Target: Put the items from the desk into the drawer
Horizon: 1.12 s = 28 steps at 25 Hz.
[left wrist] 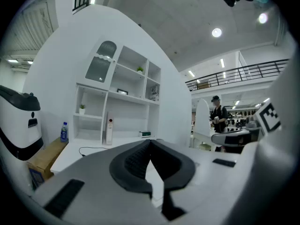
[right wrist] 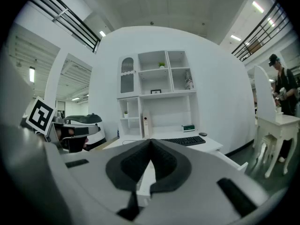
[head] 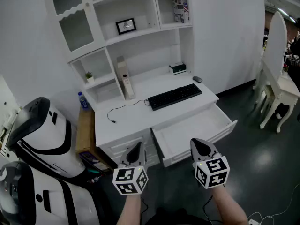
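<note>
Left claw (head: pixel 136 150) and right claw (head: pixel 200 146) hang clenched, empty, at lower frame before the open drawer (head: pixel 187 132). Keyboard (head: pixel 174 96) lies on the counter (head: pixel 126 118), centre frame. Small box's (head: pixel 178 68) print seems too small to read.

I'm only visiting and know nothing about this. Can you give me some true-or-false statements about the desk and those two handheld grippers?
1. The drawer under the desk is pulled open. True.
2. The black keyboard lies inside the drawer. False: it lies on the desk top.
3. The left gripper and right gripper are both shut and hold nothing. True.
4. The water bottle stands on the keyboard. False: it stands off the desk's left end, by the cardboard box.
</note>
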Motion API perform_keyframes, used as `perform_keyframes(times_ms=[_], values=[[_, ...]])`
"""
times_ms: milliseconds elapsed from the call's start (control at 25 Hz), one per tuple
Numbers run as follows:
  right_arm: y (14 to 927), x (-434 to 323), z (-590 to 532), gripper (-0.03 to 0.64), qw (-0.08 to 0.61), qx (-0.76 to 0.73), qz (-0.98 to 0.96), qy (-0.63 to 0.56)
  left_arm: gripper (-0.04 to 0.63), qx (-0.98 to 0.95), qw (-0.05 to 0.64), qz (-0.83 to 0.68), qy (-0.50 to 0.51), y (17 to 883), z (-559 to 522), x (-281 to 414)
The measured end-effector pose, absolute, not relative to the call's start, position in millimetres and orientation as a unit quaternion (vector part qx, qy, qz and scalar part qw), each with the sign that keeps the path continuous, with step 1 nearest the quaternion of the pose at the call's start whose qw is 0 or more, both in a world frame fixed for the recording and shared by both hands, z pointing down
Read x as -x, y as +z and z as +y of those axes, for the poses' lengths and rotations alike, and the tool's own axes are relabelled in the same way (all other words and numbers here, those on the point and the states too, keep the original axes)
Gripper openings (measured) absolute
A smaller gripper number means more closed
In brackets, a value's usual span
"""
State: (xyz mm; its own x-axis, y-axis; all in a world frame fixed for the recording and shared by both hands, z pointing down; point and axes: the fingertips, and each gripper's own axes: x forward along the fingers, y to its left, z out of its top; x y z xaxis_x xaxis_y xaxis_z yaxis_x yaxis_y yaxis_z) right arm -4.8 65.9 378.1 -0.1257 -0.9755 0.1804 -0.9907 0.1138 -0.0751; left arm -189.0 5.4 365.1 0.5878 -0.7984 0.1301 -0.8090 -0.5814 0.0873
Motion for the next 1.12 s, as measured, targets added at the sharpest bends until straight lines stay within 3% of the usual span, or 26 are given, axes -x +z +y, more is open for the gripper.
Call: perform_keyframes(times_ms=[480,600,1120], values=[[385,-20,87,0.003,0.041,-0.654,-0.75,0.093,0.021,-0.876,0.077,-0.473,0.048,375,22,172],[385,-23,87,0.005,0.04,-0.65,-0.753,0.093,0.104,-0.871,0.078,-0.482,0.046,373,19,172],[391,-20,23,0.041,0.029,-0.643,-0.758,0.105,0.155,-0.859,0.076,-0.504,0.055,380,-52,186]])
